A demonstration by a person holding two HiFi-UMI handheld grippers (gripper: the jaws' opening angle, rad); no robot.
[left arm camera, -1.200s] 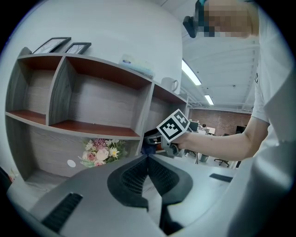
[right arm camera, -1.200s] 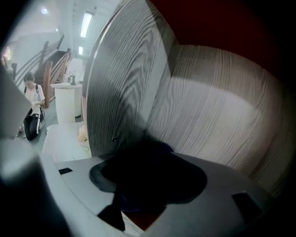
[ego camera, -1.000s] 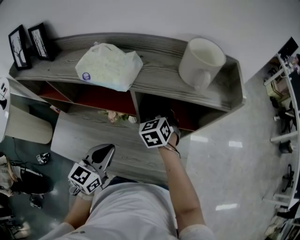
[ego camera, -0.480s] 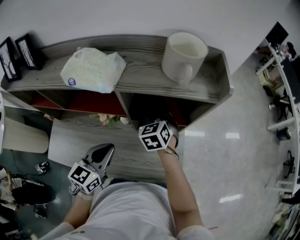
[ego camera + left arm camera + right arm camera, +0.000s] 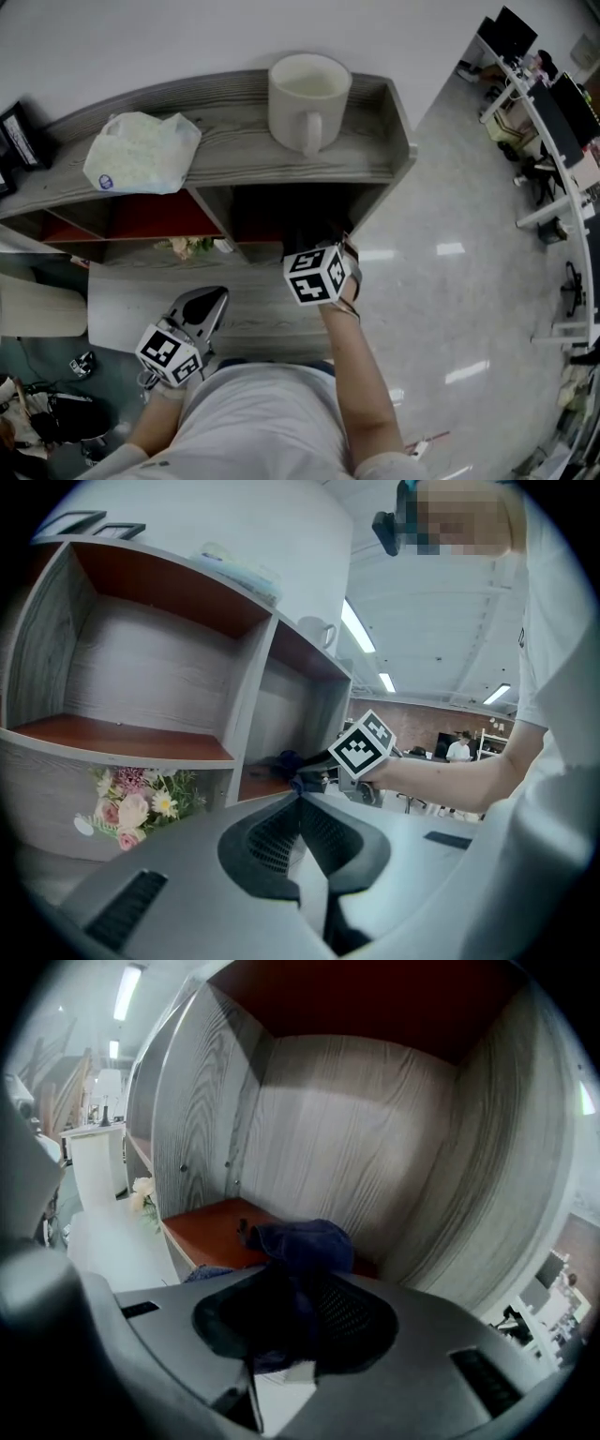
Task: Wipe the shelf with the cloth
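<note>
right gripper (image 5: 286,1316) just clamped onto cloth (image 5: 302,1241) inside shelf (image 5: 202,1232); wipe probably barely started; left gripper (image 5: 302,803) pinched together, empty

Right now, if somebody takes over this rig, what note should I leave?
Right gripper: shut on the dark blue cloth, jaws just closed; inside the right-hand compartment of the shelf, over its red-brown board.
Left gripper: shut, empty, held back near the body.
Done: cloth gripped and brought in; how much is wiped cannot be told.
Left: wipe this board, then the other compartments and the top.
</note>
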